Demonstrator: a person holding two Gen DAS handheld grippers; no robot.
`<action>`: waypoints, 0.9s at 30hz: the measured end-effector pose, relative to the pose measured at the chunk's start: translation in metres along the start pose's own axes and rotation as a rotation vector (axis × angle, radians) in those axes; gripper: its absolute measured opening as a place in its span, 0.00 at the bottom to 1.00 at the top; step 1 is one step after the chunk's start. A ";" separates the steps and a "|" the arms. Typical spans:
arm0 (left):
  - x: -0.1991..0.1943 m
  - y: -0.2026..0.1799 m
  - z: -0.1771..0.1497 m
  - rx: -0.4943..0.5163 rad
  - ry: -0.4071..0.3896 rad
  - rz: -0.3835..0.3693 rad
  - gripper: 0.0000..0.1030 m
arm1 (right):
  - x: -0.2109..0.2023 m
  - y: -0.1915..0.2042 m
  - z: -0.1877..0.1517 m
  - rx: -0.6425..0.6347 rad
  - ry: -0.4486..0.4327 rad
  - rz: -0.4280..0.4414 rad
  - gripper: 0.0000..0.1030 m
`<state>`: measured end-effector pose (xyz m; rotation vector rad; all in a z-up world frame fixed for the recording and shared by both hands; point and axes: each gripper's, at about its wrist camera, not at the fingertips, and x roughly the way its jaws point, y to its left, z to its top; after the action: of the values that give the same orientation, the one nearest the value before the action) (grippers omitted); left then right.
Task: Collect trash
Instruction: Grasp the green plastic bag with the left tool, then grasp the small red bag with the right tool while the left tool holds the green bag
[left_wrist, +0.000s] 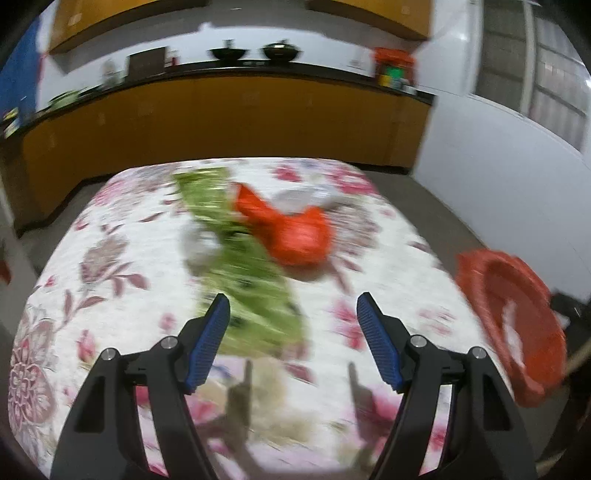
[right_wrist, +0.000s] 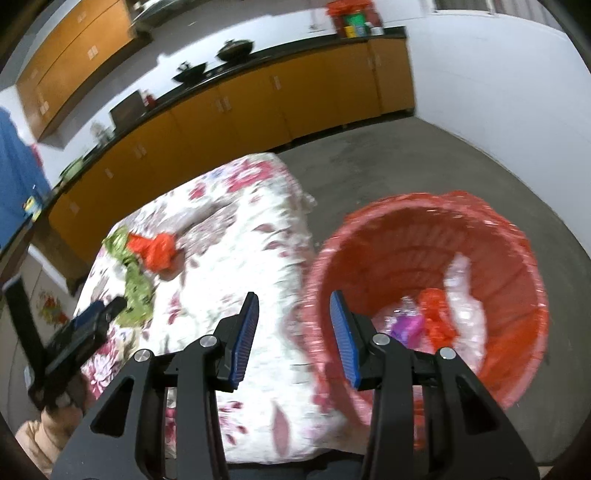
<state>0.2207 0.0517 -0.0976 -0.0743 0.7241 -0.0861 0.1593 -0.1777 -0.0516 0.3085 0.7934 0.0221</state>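
Observation:
On the floral tablecloth (left_wrist: 110, 295) lie a long green wrapper (left_wrist: 243, 273), a crumpled orange-red bag (left_wrist: 295, 232) and a small white crumpled piece (left_wrist: 199, 243). My left gripper (left_wrist: 293, 299) hangs open over the near end of the green wrapper, with nothing between its blue pads. My right gripper (right_wrist: 293, 295) is open and holds nothing; it sits above the table edge and the rim of the red-lined bin (right_wrist: 406, 236). The bin holds a purple wrapper (right_wrist: 408, 326), an orange scrap (right_wrist: 437, 317) and clear plastic (right_wrist: 461, 295). The right wrist view also shows the left gripper (right_wrist: 110, 310) beside the green wrapper (right_wrist: 136, 288) and the orange-red bag (right_wrist: 159, 251).
The bin (left_wrist: 517, 321) stands on the grey floor (right_wrist: 406, 158) just off the table's right side. Behind the table runs a counter with orange cabinets (left_wrist: 221, 118) and dark pans (left_wrist: 229, 53). A white wall (right_wrist: 498, 92) stands to the right. A sleeve (right_wrist: 40, 435) shows at lower left.

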 end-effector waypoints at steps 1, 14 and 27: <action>0.005 0.005 0.002 -0.015 0.011 0.014 0.67 | 0.003 0.005 0.000 -0.010 0.007 0.004 0.40; 0.050 0.038 -0.002 -0.028 0.142 0.024 0.03 | 0.037 0.067 0.008 -0.132 0.058 0.052 0.41; -0.052 0.087 0.010 -0.038 -0.132 0.107 0.03 | 0.100 0.153 0.026 -0.225 0.096 0.187 0.40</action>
<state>0.1935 0.1443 -0.0642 -0.0766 0.5966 0.0343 0.2628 -0.0251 -0.0611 0.1676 0.8463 0.3018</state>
